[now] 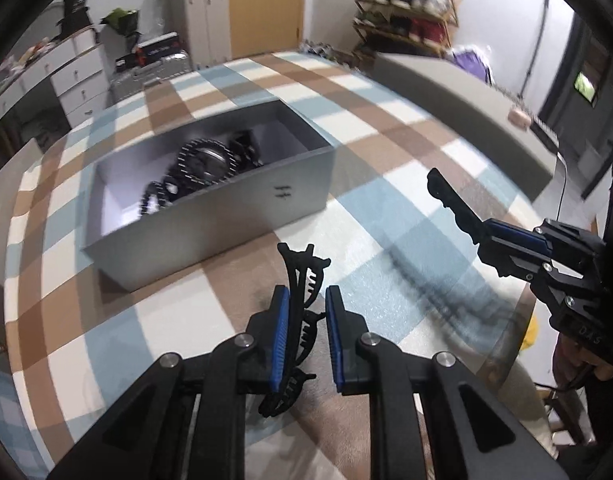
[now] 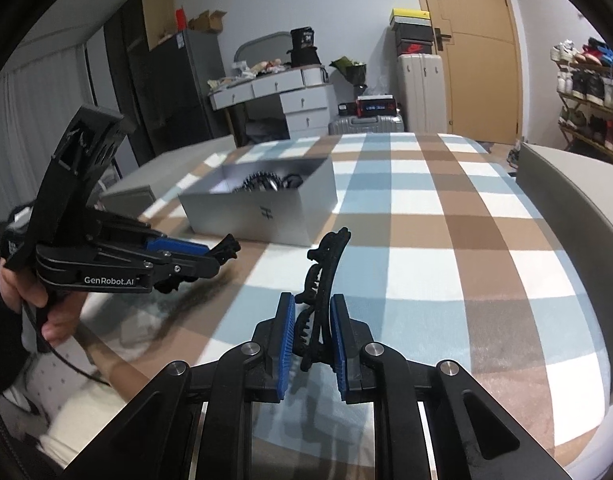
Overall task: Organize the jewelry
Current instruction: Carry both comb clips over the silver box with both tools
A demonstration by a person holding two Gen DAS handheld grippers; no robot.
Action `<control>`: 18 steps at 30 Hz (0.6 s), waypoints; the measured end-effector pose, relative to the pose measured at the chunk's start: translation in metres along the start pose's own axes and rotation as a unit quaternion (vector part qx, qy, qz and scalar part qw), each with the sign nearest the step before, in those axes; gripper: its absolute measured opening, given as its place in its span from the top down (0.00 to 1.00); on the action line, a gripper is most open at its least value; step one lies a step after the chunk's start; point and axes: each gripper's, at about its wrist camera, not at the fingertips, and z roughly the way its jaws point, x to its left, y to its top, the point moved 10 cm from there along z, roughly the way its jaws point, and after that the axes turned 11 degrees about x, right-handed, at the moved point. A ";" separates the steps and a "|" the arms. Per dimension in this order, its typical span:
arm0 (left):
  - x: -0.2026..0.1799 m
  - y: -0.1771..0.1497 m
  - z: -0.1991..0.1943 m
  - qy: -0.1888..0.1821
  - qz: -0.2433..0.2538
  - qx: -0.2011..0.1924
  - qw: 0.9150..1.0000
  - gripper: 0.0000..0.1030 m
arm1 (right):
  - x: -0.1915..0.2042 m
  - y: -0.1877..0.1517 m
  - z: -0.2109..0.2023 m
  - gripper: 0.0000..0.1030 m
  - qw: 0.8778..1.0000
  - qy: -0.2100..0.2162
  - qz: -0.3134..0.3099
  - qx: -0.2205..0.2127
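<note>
Both jaws grip black hair clips: the left gripper holds one clip, the right gripper another. Carrying step, seemingly. Next: lift each over the grey box, then release among the pieces inside.

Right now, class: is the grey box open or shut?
Open. The grey box has no lid on it, and dark jewelry shows inside.
</note>
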 end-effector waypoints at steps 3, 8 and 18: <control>0.006 0.002 -0.015 0.007 -0.008 -0.022 1.000 0.87 | 0.008 0.014 -0.007 0.84 1.000 0.016 0.000 -0.013; 0.016 0.009 -0.036 0.001 -0.027 -0.050 0.998 0.87 | 0.023 0.045 -0.014 0.84 0.998 0.046 -0.004 -0.032; 0.047 0.040 -0.061 0.017 -0.049 -0.103 0.993 0.87 | 0.042 0.124 -0.001 0.84 0.991 0.121 -0.007 -0.055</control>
